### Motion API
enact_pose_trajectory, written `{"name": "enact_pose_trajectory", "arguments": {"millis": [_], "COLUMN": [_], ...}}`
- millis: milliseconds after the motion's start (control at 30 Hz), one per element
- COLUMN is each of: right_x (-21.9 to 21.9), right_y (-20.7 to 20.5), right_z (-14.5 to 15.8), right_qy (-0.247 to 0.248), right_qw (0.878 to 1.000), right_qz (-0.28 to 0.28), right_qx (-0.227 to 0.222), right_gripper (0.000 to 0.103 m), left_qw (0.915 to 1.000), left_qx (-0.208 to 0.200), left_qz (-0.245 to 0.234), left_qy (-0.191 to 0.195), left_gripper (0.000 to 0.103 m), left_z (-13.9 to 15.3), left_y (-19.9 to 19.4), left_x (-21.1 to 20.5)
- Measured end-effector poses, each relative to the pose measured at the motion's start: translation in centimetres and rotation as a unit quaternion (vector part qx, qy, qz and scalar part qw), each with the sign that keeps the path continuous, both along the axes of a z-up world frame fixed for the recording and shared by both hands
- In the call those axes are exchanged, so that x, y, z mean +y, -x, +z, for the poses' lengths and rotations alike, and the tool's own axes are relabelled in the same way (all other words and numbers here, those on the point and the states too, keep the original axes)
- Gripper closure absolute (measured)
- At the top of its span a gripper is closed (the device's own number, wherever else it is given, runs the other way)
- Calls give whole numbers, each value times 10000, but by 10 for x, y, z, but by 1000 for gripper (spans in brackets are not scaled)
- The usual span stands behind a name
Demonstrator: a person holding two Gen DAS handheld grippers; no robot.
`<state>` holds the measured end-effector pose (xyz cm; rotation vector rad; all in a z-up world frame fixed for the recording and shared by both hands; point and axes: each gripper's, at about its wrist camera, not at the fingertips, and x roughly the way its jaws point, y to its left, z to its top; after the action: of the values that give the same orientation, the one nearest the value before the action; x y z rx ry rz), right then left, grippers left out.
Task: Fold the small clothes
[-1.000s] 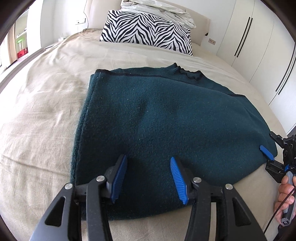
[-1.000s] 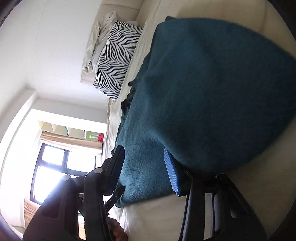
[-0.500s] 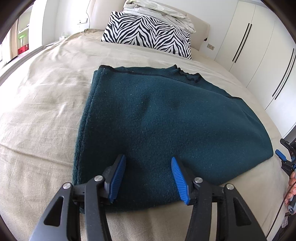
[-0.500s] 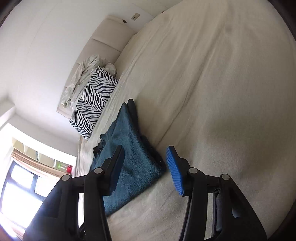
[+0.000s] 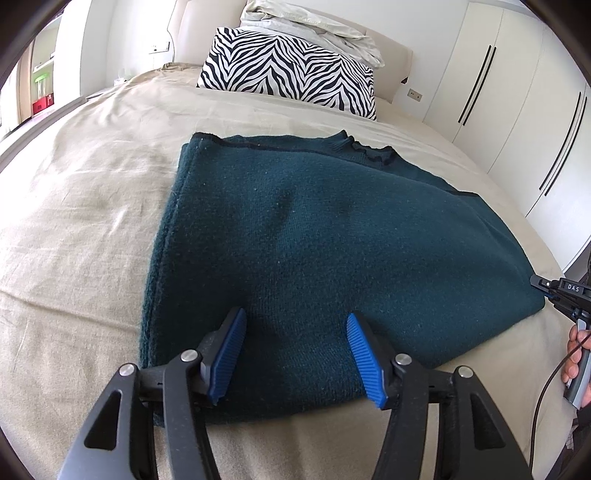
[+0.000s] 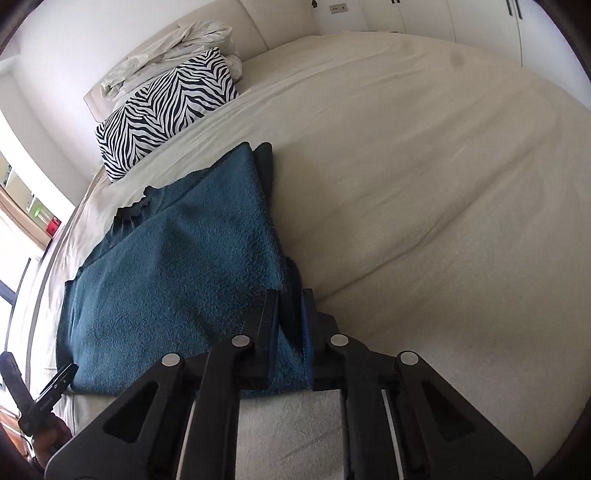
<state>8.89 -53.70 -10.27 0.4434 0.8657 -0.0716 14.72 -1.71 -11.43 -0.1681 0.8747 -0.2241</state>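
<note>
A dark teal knit sweater lies folded flat on the beige bed sheet, collar towards the pillow. My left gripper is open, its blue pads over the sweater's near edge, nothing between them. My right gripper is shut on the sweater's near right corner, with a fold of cloth pinched between the pads. It also shows at the right edge of the left wrist view, at the sweater's right corner.
A zebra-striped pillow and a crumpled white duvet lie at the headboard. White wardrobe doors stand to the right of the bed. Bare sheet spreads right of the sweater.
My right gripper has swung back to the sweater's right corner and closed on it. My left gripper has drawn back slightly towards the near edge, still open.
</note>
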Motion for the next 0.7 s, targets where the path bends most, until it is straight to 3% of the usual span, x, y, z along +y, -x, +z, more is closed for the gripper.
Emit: {"name": "enact_pose_trajectory", "arguments": {"millis": [167,267,400,533,667,700], "right_x": [-1,0,-11,-8,-25,-25], "right_y": [11,19,19,24,21,19], "right_z": [8,-5,-19,-15,-38,-34], "right_qy": [-161,-86,-547,-387,-998,-971], "right_qw": [9997,9995,9976,9983,9941,9944], "right_qz": [-174,-256,-403,-418,-432,-397], "right_qx": [-19,156,137,117,66,90], "right_gripper": [96,96,97,98,99,94], "left_qw": [9999,10000,9999,9999,9999,9999], "left_qx": [-5,-9,-8,-9,-15,-21], "left_qz": [0,-2,-2,-4,-7,-6], "left_qy": [118,98,105,118,126,129], "left_gripper": [43,43,43,43,43,43], "left_z": [1,1,1,1,1,1], "left_y": [0,0,0,0,0,1], "left_x": [3,3,3,3,3,4]}}
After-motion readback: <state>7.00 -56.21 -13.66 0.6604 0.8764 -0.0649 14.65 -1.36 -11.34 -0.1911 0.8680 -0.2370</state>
